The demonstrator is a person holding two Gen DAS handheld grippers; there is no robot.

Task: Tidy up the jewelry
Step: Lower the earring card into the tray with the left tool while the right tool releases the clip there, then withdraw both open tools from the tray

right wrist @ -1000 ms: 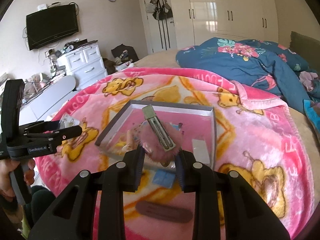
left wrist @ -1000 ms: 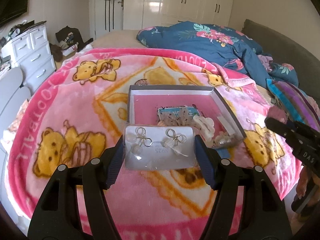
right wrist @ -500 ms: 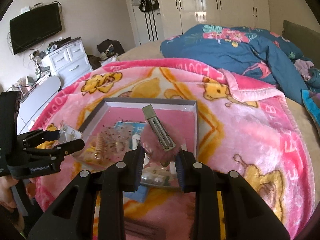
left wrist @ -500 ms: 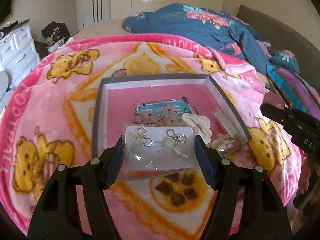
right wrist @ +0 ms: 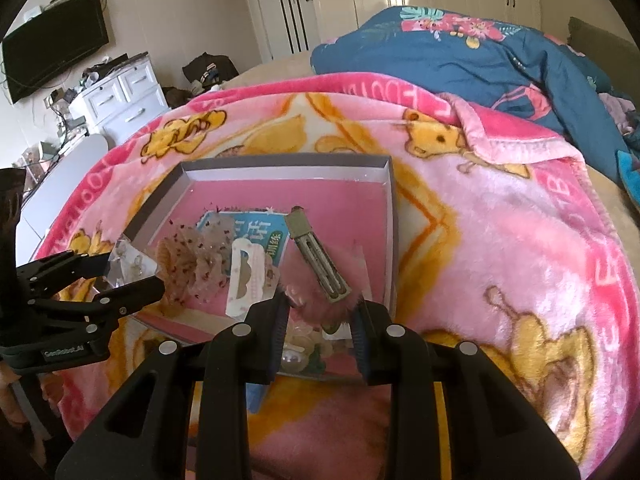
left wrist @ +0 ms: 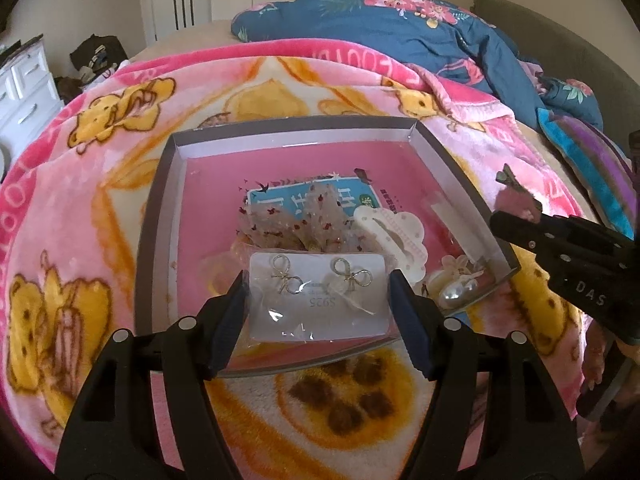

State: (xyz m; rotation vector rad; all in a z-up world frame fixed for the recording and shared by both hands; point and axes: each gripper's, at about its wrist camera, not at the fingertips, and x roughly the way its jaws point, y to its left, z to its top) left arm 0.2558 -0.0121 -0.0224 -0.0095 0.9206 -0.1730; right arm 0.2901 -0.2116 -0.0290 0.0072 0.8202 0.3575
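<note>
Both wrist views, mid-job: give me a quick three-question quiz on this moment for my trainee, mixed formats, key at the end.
1. True or false: the left gripper is clamped on a carded pair of bow earrings.
2. What does the right gripper hold? A) white hair claw B) fluffy pink hair clip C) pearl
3. Fill in: inside the grey box, the white hair claw lies beside a sheer dotted ____.

Key: 1 true. 2 B, the fluffy pink hair clip. 3 bow.
</note>
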